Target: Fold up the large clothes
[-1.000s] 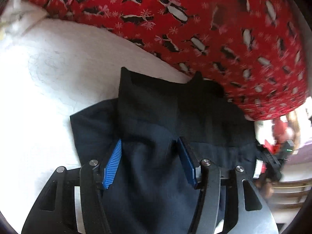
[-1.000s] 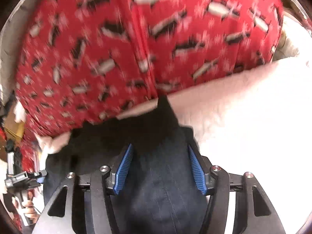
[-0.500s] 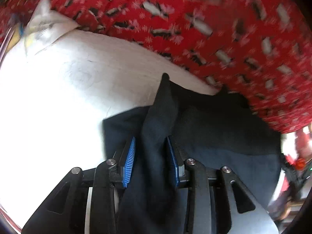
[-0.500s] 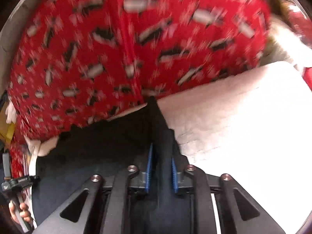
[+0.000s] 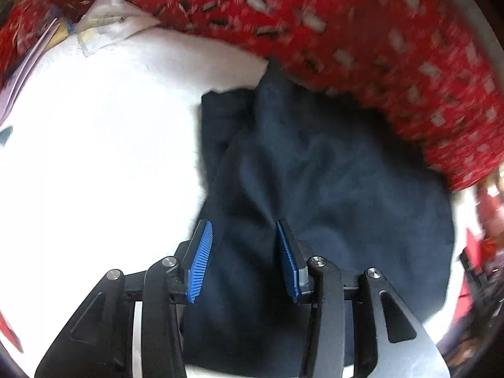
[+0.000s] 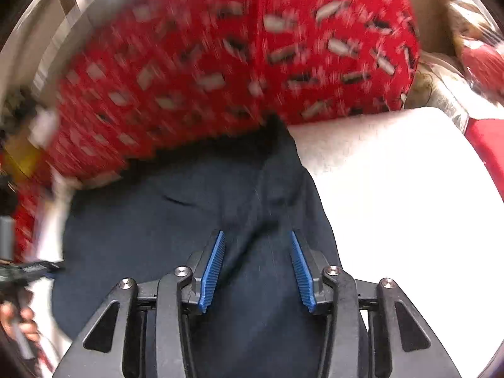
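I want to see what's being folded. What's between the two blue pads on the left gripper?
Dark cloth fills the gap between the left gripper pads, which have just opened. The left wrist view shows it.

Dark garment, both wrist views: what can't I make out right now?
- Dark garment: its near end is hidden under the left gripper; same under the right gripper.
- Whether the blue pads still touch cloth: unclear.
- Red patterned fabric: motion-blurred; it covers the garment's far edge.

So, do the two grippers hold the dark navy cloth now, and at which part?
Neither grips it. The left gripper and right gripper have just been opening; the dark navy cloth lies between their blue pads, which stand apart from its raised folds.
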`<state>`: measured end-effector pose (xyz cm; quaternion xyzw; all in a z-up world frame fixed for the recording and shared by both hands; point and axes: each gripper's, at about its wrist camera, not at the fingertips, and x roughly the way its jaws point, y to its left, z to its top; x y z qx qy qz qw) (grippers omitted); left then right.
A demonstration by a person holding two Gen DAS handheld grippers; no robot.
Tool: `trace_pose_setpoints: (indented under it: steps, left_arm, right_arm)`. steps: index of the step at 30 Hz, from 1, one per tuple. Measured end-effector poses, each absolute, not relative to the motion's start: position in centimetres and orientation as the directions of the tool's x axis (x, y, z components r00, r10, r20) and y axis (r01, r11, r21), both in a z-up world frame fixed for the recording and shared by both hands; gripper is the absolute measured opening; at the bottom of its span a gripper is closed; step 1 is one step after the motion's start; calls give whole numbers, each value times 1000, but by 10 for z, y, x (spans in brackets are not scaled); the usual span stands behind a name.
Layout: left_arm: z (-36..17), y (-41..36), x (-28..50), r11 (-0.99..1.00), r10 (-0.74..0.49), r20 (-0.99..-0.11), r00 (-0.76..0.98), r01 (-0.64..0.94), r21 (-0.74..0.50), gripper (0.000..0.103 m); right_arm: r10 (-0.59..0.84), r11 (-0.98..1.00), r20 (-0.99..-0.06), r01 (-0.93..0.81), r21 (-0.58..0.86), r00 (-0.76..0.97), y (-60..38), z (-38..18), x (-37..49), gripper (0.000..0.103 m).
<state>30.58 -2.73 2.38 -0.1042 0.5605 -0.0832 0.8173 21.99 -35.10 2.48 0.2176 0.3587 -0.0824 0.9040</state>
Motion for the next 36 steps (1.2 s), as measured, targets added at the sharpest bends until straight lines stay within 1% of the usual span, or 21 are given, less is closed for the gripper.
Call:
trace_pose_setpoints:
  steps: [2,3,5,6,7,9,10,11,13,17,20,21,23,24,25,26,28,30,31,33,36]
  left_arm:
    - [33,-23,289,951,-286,-876,388,7,-308,42]
    - [30,-24,282,950,-291,-875,387,8,-313,43]
    - [15,-26,268,973,-216,-898,383,5,-231,51]
    - [5,-29,267,983,-175,-912,370,13,-183,56]
    - [-4,-28,269,986,-160,-927,340,14,-166,63]
    - [-11,-11,271,961,-241,-922,303,-57,-270,62]
    - [-7,-5,271,947,-271,-917,291,-88,-308,60]
    - [-1,1,269,930,-304,-907,292,-118,-349,60]
    - [12,2,261,920,-321,-891,321,-117,-374,60]
    - [30,-15,248,937,-285,-880,379,-84,-339,60]
    - [29,-30,256,948,-272,-883,382,-54,-315,60]
    - [29,-33,257,954,-257,-887,384,-47,-297,60]
    - [28,-43,265,970,-200,-896,396,-51,-239,60]
    - [22,-41,275,983,-124,-909,398,-77,-167,60]
    - [16,-36,284,989,-40,-924,381,-114,-90,60]
    - [11,-28,292,985,-38,-938,345,-146,-94,60]
    - [12,-8,296,940,-178,-924,337,-219,-261,57]
    - [24,-3,292,918,-228,-894,385,-222,-330,57]
    - [30,-7,291,921,-225,-885,407,-207,-329,57]
    - [40,-24,290,949,-170,-878,447,-164,-267,57]
    - [26,-50,302,981,-85,-899,431,-119,-150,58]
  right_arm:
    - [-3,894,-672,303,330,740,-350,23,204,48]
    - [-14,899,-686,310,311,728,-349,17,198,48]
    - [-34,907,-740,332,259,671,-346,-5,194,48]
    - [-63,913,-784,353,205,618,-346,-20,196,48]
    - [-77,913,-793,362,187,604,-345,-25,195,49]
    - [-74,894,-787,391,220,612,-350,-17,189,49]
    - [-59,876,-785,410,255,616,-353,-11,187,49]
    - [-32,861,-761,405,308,648,-356,-3,182,51]
    - [-24,858,-711,380,346,703,-356,13,174,51]
    - [-3,875,-675,329,355,738,-344,24,168,52]
    - [5,907,-687,285,309,727,-326,15,177,52]
    - [8,920,-710,273,281,704,-321,5,183,56]
    - [9,933,-781,276,232,625,-315,-16,195,59]
    - [6,934,-796,282,221,605,-313,-23,196,60]
    - [-1,931,-782,286,227,624,-309,-23,190,60]
    - [0,927,-774,290,238,634,-310,-19,189,60]
    - [30,908,-731,288,306,682,-311,-4,181,61]
    - [39,902,-681,268,339,731,-310,9,182,61]
    - [44,904,-662,253,346,748,-307,17,189,61]
    - [63,910,-650,224,349,758,-300,22,206,61]
    - [52,940,-657,185,286,752,-277,20,233,61]
